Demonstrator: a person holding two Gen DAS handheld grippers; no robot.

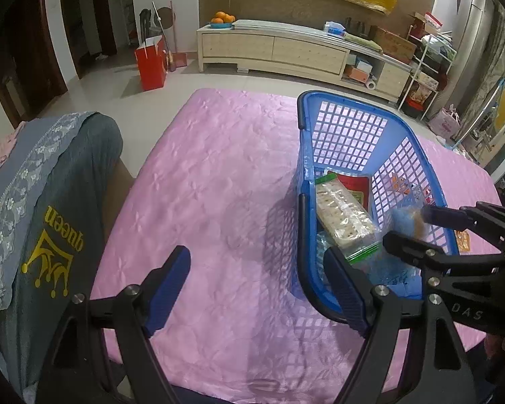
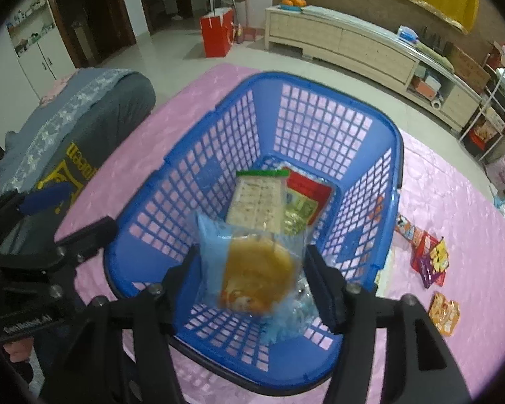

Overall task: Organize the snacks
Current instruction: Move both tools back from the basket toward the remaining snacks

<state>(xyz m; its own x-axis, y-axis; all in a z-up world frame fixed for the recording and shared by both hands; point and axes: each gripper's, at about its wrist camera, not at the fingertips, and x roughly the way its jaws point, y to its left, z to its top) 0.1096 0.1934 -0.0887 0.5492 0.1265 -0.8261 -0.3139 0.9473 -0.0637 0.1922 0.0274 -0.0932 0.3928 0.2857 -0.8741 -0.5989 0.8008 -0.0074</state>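
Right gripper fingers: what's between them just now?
The pastry packet, blurred, sits between the right gripper fingers over the blue basket; whether the pads touch it is unclear. Right wrist view.

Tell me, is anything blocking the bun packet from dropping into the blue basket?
Nothing visible does. The bun packet sits between the right claw fingers, over the open blue basket. Below it lie only a cracker pack and clear wrappers.

Pink cloth [image 1: 219, 185] left clear, basket [image 2: 320, 91] wall rightward, packets [image 2: 431, 262] beyond
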